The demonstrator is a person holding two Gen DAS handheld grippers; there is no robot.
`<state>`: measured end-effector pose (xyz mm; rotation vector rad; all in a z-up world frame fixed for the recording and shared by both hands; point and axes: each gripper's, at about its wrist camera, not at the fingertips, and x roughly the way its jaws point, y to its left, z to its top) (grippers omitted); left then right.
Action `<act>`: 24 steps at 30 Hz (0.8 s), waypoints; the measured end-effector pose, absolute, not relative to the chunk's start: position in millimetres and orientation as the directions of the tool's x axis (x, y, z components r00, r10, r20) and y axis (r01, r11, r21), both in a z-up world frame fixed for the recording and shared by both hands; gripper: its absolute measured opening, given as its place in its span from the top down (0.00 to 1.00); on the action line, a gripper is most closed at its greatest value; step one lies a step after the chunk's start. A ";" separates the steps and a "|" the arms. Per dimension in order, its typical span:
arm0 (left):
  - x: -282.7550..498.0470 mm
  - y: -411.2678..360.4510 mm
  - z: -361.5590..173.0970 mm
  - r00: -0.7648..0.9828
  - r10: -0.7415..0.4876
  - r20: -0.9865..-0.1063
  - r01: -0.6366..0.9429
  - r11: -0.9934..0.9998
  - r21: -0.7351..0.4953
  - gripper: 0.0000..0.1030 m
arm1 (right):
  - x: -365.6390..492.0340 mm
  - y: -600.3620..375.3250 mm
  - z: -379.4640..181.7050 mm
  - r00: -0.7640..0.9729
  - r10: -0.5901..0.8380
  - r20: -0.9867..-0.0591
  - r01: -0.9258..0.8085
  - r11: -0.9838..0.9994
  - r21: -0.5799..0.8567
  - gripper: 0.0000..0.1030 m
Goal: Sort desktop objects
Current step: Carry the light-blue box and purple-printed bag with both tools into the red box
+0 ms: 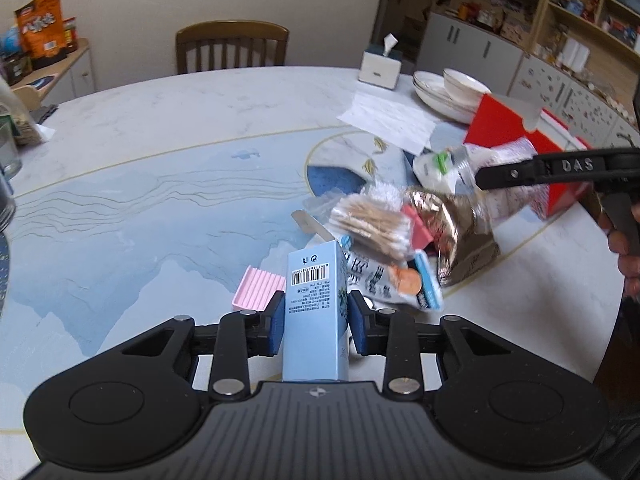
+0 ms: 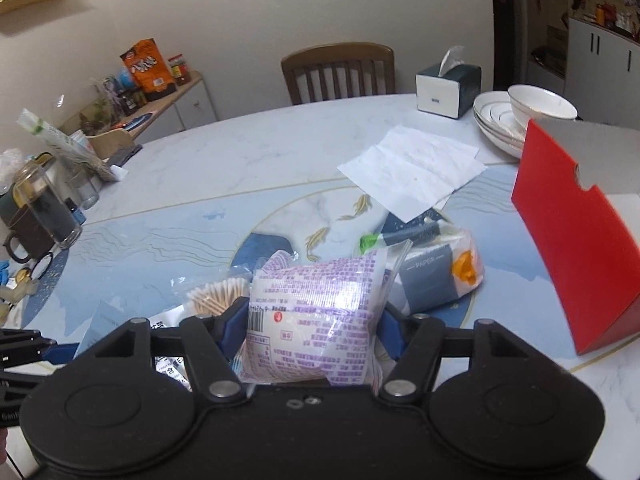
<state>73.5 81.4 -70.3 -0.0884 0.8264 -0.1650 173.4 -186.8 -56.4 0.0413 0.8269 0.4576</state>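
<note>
Room: a dining room, a wooden chair pushed up to the far side, shelves and cabinets along the right wall.
Table: a round marble-look table with a blue mountain and fish design across its middle.
Left gripper: the left gripper has its blue pads pressed on both sides of a light blue carton, barcode face up, held upright between the fingers.
Right gripper: the right gripper is clamped around a puffy white packet with purple print, which fills the space between its pads and bulges over them.
Pile: just past the carton sits the clutter, a bag of cotton swabs, a shiny foil wrapper and printed sachets, all heaped and touching.
Pink tray: a ribbed pink tray lies flat, just left of the carton.
Red box: a red box stands open at the right edge of the table.
Far side: a tissue box, stacked plates with a bowl, and a flat sheet of white paper near them.
</note>
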 end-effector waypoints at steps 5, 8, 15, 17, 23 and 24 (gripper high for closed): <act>70.5 71.4 -51.7 0.690 -0.156 -0.707 0.059 0.985 -0.159 0.70 | 173.5 -206.3 -40.9 0.575 0.465 -0.673 -0.412 0.875 0.252 0.38; 71.2 60.7 -40.7 0.700 -0.147 -0.699 0.036 0.985 -0.171 0.70 | 173.2 -218.7 -31.1 0.563 0.501 -0.657 -0.441 0.855 0.274 0.38; 80.4 24.2 -15.3 0.728 -0.140 -0.672 0.029 0.984 -0.174 0.70 | 176.7 -249.1 -11.5 0.530 0.562 -0.635 -0.504 0.811 0.297 0.38; 84.6 12.0 -10.1 0.732 -0.136 -0.667 0.028 0.985 -0.170 0.70 | 179.9 -258.1 -6.6 0.522 0.575 -0.630 -0.515 0.801 0.304 0.38; 100.6 -22.3 0.7 0.735 -0.148 -0.662 0.037 0.983 -0.179 0.70 | 194.2 -288.4 3.0 0.515 0.600 -0.612 -0.524 0.786 0.329 0.38; 103.5 -28.2 2.3 0.737 -0.150 -0.660 0.041 0.983 -0.177 0.70 | 196.5 -293.8 4.6 0.517 0.601 -0.609 -0.525 0.785 0.329 0.38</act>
